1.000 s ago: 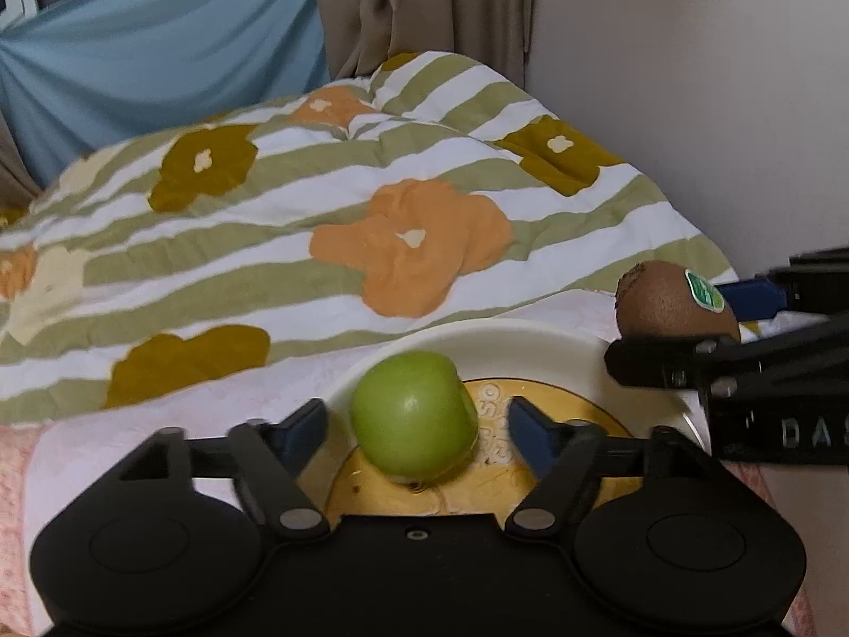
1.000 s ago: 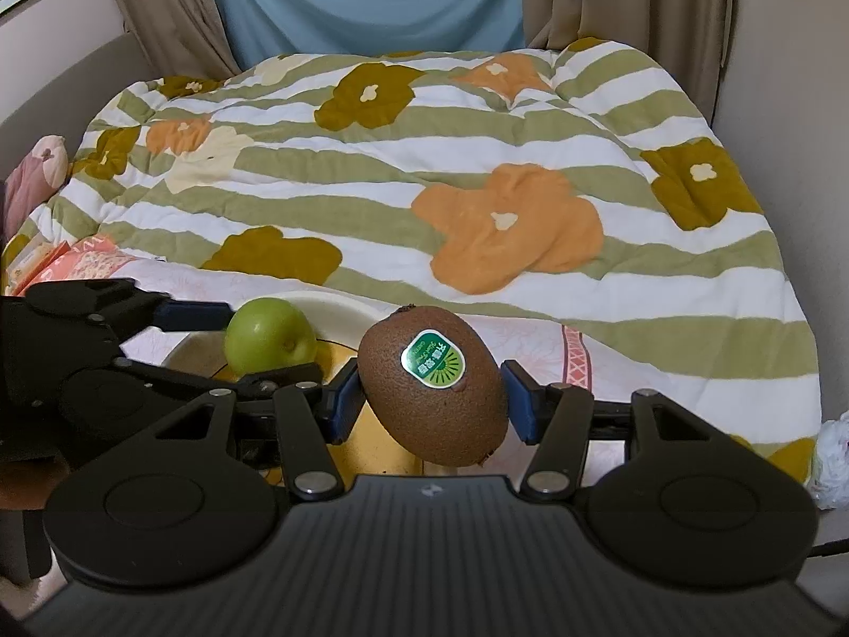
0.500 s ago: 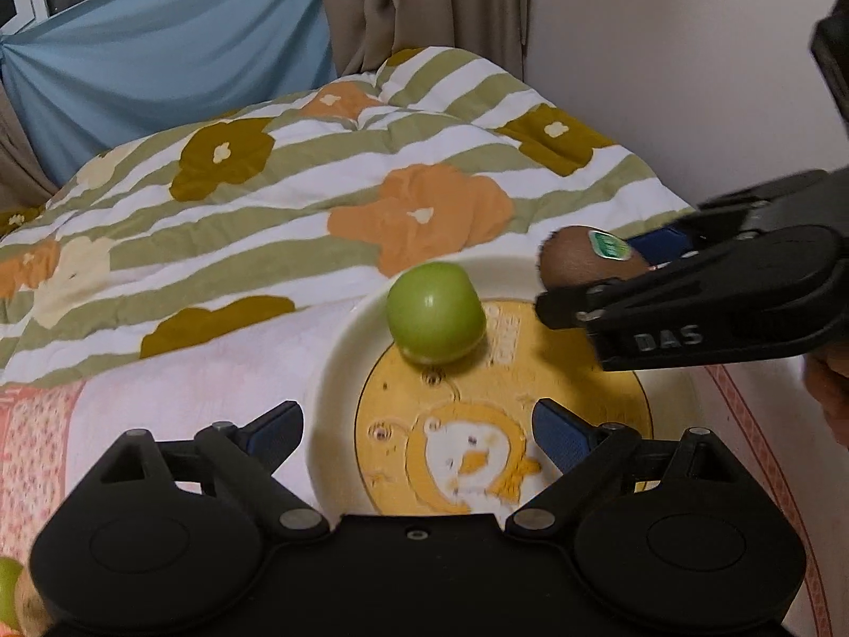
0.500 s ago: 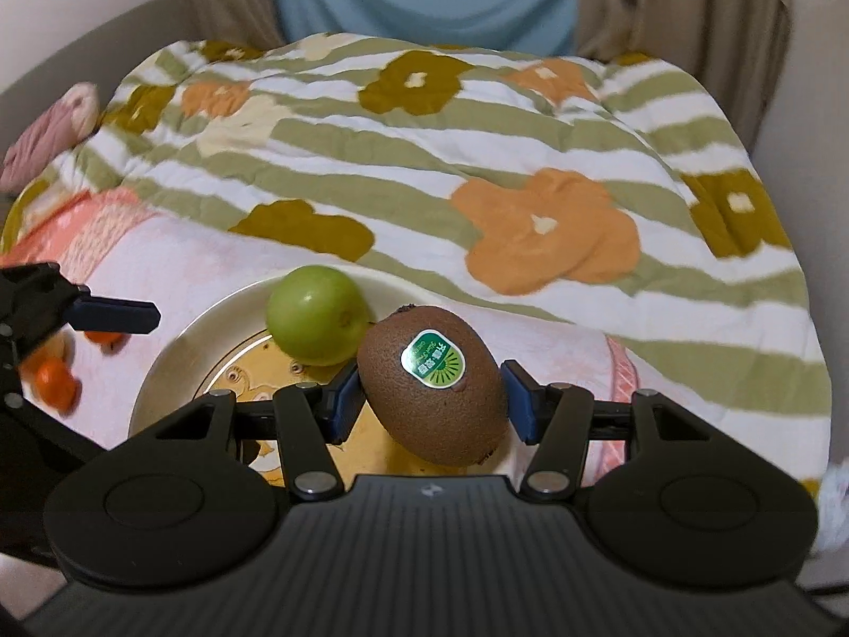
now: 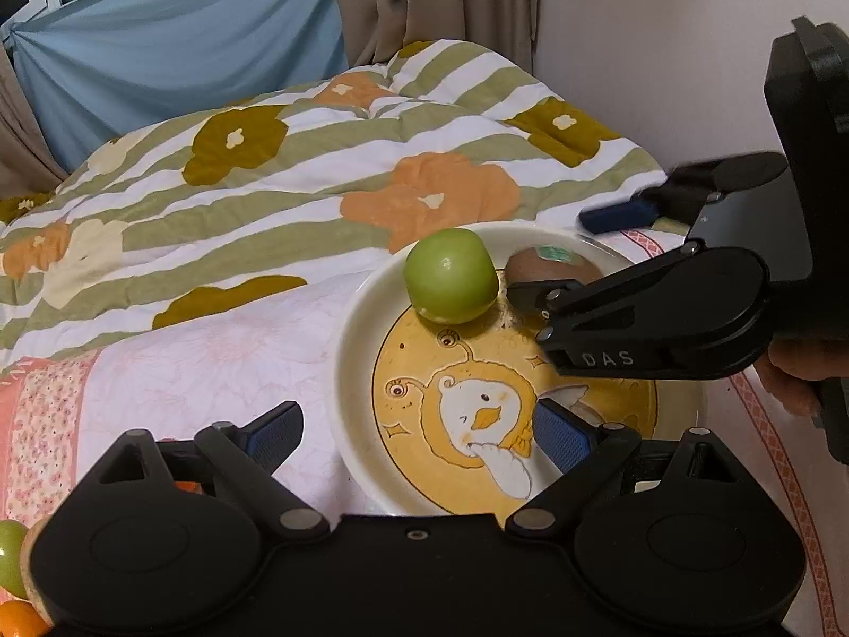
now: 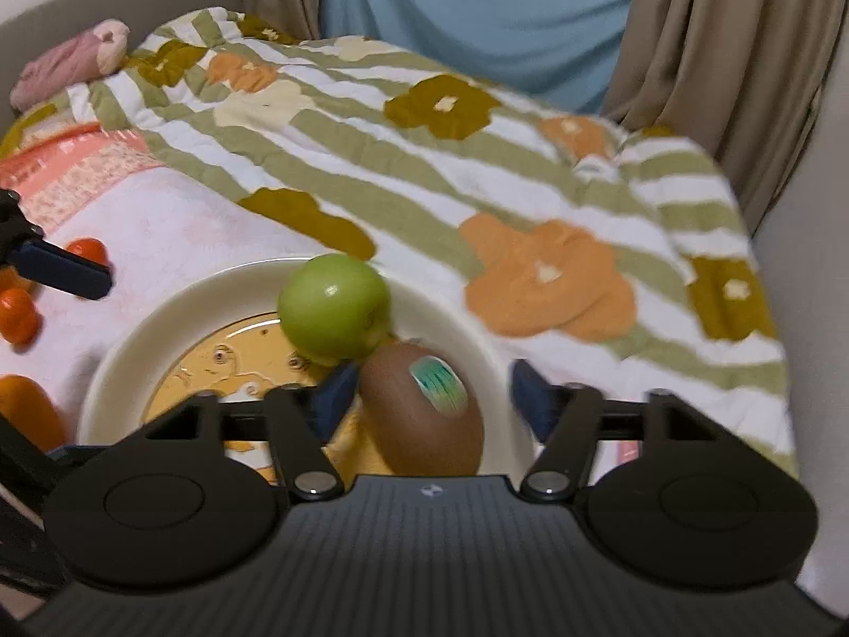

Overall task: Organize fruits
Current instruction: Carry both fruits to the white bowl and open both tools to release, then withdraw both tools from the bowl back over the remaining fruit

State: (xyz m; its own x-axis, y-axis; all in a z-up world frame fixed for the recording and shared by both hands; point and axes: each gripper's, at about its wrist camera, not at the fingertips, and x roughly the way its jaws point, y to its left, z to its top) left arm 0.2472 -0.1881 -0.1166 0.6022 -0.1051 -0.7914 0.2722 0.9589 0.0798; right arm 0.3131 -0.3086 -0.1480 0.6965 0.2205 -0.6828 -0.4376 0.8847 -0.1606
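A white plate [image 5: 355, 339] with a yellow cartoon centre lies on the bed. A green apple [image 5: 451, 276] sits at its far side, also in the right wrist view [image 6: 331, 310]. A brown kiwi [image 6: 424, 409] with a green sticker lies next to the apple on the plate [image 6: 132, 350]; it shows in the left wrist view [image 5: 552, 265] too. My right gripper [image 6: 430, 393] is open around the kiwi, its right finger clear of it. My left gripper [image 5: 419, 432] is open and empty above the plate's near edge.
A striped floral quilt [image 5: 318, 159] covers the bed beyond the plate. Small orange fruits [image 6: 21, 318] lie on the pink cloth left of the plate. A green fruit [image 5: 10, 557] and an orange one [image 5: 18, 618] show at the lower left. A wall [image 5: 663, 53] stands at right.
My right gripper came down over the plate and opened, leaving the kiwi beside the apple. My left gripper drew back from the apple, staying open.
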